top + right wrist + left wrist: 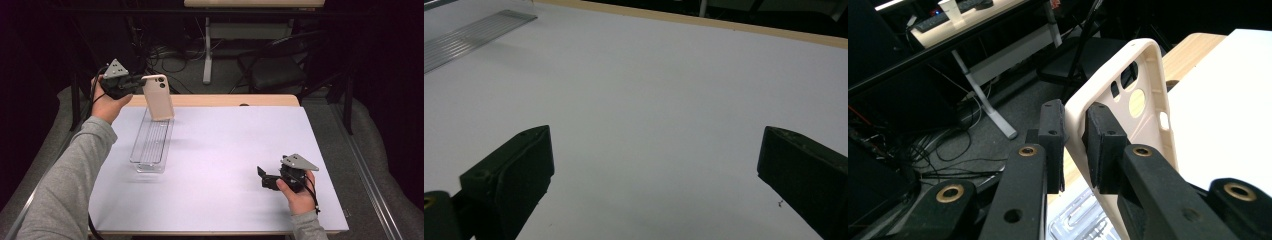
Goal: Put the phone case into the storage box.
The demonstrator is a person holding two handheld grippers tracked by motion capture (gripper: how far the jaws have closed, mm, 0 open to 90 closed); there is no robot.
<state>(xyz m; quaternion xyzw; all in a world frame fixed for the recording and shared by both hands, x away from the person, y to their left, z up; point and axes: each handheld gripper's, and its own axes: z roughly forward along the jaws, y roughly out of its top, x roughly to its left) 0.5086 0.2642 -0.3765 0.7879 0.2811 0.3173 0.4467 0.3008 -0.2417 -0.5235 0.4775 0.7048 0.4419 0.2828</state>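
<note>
Left gripper point(134, 82) pinches the case point(158, 97) by its edge, above the tray's point(150, 142) far end; right gripper point(654, 175) gapes wide, empty.

High view overhead; gripper views close.

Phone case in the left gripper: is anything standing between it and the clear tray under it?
Nothing visible does. The left gripper pinches the edge of the beige phone case, which hangs above the far end of the clear tray. The tray looks bare, and the right gripper rests far off, open.
</note>
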